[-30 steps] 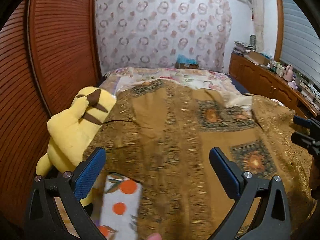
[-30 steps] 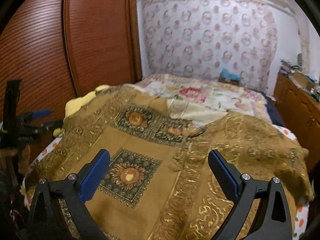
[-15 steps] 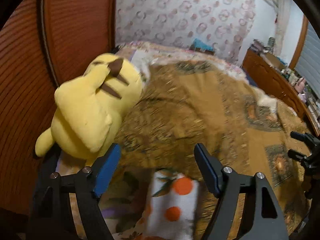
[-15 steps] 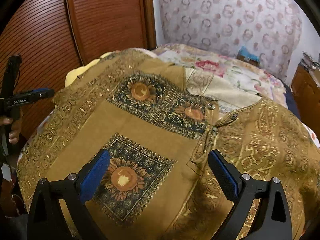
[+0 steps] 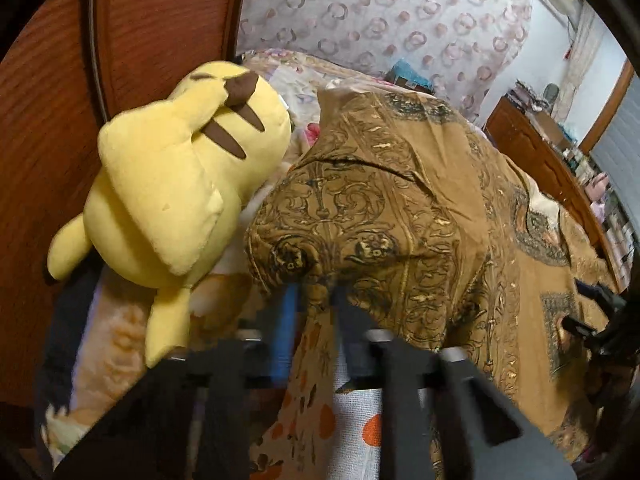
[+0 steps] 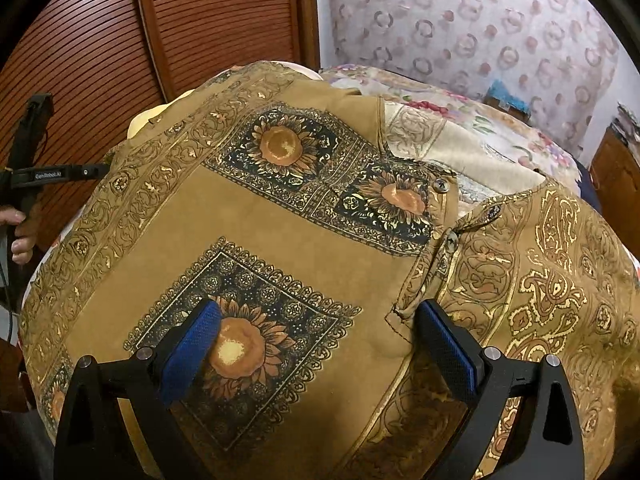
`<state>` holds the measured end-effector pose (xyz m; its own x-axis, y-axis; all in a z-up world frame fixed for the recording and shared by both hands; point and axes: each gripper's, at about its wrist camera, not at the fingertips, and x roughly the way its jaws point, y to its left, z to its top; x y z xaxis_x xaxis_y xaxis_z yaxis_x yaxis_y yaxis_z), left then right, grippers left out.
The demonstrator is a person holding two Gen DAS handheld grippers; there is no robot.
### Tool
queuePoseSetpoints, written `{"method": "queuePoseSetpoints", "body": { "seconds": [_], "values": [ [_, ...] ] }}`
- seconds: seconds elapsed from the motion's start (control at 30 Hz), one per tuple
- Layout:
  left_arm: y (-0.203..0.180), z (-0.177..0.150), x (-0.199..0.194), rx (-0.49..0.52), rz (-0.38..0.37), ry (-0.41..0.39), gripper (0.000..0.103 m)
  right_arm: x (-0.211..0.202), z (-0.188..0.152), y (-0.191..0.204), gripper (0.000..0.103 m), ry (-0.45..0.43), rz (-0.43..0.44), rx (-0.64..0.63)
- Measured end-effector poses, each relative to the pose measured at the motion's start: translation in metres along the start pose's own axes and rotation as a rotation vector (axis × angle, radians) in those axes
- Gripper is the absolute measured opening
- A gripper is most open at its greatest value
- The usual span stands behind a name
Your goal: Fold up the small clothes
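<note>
A brown shirt with gold scrollwork and sunflower squares lies spread over the bed; it also shows in the left wrist view. My left gripper has its jaws nearly together on the shirt's near left edge, and the picture is blurred there. My right gripper is open, low over the shirt's front, its fingertips either side of a sunflower square beside the button placket. The left gripper also shows at the left edge of the right wrist view.
A yellow plush toy lies on the bed's left side against the wooden wardrobe doors. An orange-dotted sheet shows under the shirt. A floral quilt covers the far bed. A cluttered wooden sideboard runs along the right.
My left gripper moved down to the shirt's left edge and closed its jaws on it. My right gripper dropped closer to the shirt's front and stayed open.
</note>
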<state>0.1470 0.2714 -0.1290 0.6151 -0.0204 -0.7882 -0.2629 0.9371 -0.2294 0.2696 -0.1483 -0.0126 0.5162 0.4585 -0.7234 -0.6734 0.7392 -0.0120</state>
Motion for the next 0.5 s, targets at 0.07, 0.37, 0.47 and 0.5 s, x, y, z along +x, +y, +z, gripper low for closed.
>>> {"method": "queuePoseSetpoints", "body": {
  "seconds": [0.07,0.37,0.47,0.5],
  "values": [
    [-0.002,0.001,-0.006,0.017,0.012,-0.020,0.005,0.003,-0.002,0.008,0.099,-0.008,0.004,0.007],
    [-0.032,0.026,-0.064,0.072,0.002,-0.175,0.004,0.006,-0.007,0.010,0.099,-0.020,0.024,0.026],
    [-0.058,0.042,-0.079,0.118,-0.049,-0.218,0.004,0.005,-0.006,0.010,0.099,-0.022,0.031,0.035],
    [-0.071,0.048,-0.083,0.135,-0.079,-0.228,0.004,0.005,-0.006,0.009,0.099,-0.026,0.035,0.044]
  ]
}}
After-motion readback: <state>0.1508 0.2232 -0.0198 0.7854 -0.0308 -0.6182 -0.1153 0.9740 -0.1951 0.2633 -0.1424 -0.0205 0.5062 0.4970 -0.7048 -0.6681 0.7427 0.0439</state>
